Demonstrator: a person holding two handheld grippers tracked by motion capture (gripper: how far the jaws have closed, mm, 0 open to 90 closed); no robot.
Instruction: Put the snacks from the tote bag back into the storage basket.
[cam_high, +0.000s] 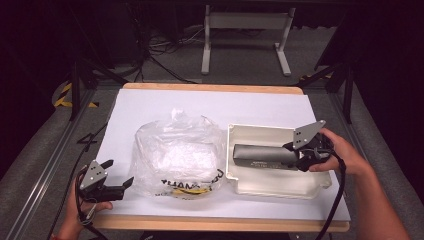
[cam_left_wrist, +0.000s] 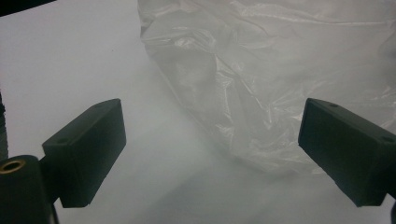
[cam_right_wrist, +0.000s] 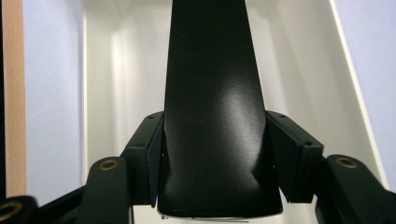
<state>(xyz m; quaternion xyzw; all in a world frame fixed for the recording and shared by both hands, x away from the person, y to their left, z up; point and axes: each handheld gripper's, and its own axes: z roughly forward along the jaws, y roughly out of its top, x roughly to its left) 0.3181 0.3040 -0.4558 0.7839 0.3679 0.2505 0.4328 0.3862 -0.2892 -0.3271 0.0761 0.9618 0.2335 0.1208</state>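
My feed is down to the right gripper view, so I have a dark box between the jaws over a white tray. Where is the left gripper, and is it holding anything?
Observer: The left gripper is at the near left corner of the table, jaws open and holding nothing.
Operator: What is in front of it?
Observer: A crumpled clear plastic bag, lying on the table just left of the white tray.
Operator: How much of the dark box is over the tray?
Observer: From above, the dark box lies across the tray, with the right gripper clamped on its right end.
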